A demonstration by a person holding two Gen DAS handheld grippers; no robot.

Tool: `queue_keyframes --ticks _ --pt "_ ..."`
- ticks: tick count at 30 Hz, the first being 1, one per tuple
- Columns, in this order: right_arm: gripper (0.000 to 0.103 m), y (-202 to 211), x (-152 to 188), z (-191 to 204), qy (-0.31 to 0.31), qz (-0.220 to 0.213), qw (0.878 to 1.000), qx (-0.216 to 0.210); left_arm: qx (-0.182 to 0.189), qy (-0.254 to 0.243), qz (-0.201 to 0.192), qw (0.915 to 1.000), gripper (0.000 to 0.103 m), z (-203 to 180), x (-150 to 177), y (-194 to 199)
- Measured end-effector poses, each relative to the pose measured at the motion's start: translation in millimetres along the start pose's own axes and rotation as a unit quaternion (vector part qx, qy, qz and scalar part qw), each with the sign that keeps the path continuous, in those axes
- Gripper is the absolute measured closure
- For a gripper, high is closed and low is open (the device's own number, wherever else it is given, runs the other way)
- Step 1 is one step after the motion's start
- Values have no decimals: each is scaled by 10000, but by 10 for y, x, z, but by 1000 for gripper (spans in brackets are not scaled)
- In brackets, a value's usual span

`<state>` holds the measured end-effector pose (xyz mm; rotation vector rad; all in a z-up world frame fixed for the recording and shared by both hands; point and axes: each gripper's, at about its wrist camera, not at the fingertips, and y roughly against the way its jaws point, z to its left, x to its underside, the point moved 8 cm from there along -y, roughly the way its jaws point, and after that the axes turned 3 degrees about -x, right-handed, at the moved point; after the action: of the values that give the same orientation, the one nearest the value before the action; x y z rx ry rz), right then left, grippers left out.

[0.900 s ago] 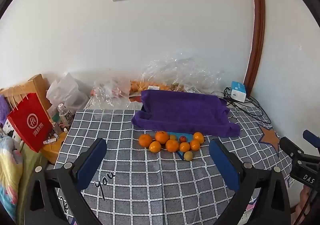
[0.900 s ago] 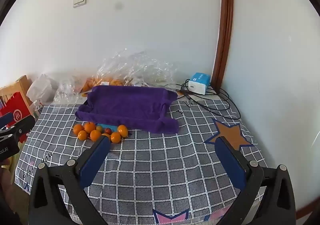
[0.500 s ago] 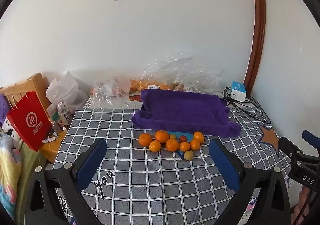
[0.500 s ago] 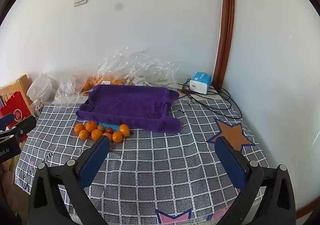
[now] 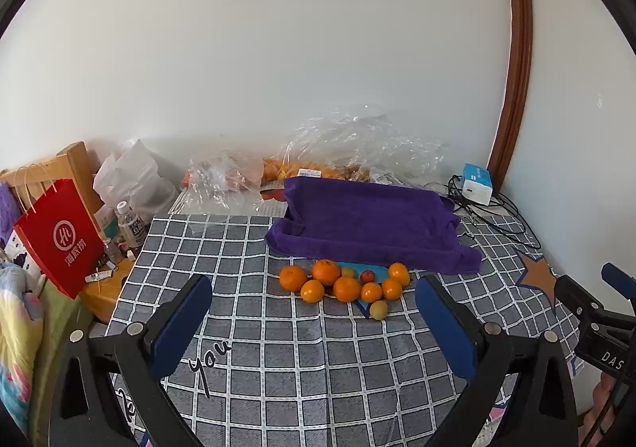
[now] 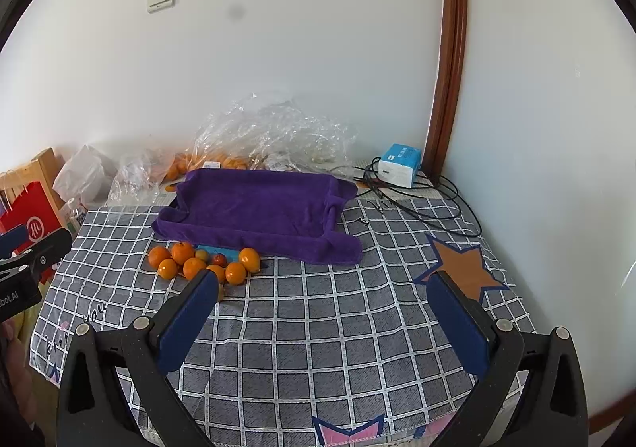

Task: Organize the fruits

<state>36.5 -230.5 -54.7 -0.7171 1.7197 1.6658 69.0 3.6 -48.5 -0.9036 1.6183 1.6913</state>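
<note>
oranges (image 5: 346, 288) clustered | touching | on checkered cloth (image 5: 302, 359) | beside purple towel (image 5: 369, 220)

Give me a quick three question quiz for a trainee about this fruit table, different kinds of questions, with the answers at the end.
1. True or false: the left gripper is shut on an orange.
2. Multiple choice: the fruit pile lies where, relative to the purple towel?
A. On top of it
B. On the checked tablecloth at its near edge
C. Inside the red paper bag
3. Fill in: the small dark fruit among the oranges is ____ in colour.

Key: 1 false, both the left gripper and the right gripper have open jaws holding nothing. 2 B. 3 red.
</note>
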Motion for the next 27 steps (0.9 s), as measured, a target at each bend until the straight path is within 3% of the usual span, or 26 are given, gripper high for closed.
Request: queue_keyframes --ticks 27 --pt "0 -18 29 28 -12 -22 10000 21 30 82 -65 9999 0 58 -14 30"
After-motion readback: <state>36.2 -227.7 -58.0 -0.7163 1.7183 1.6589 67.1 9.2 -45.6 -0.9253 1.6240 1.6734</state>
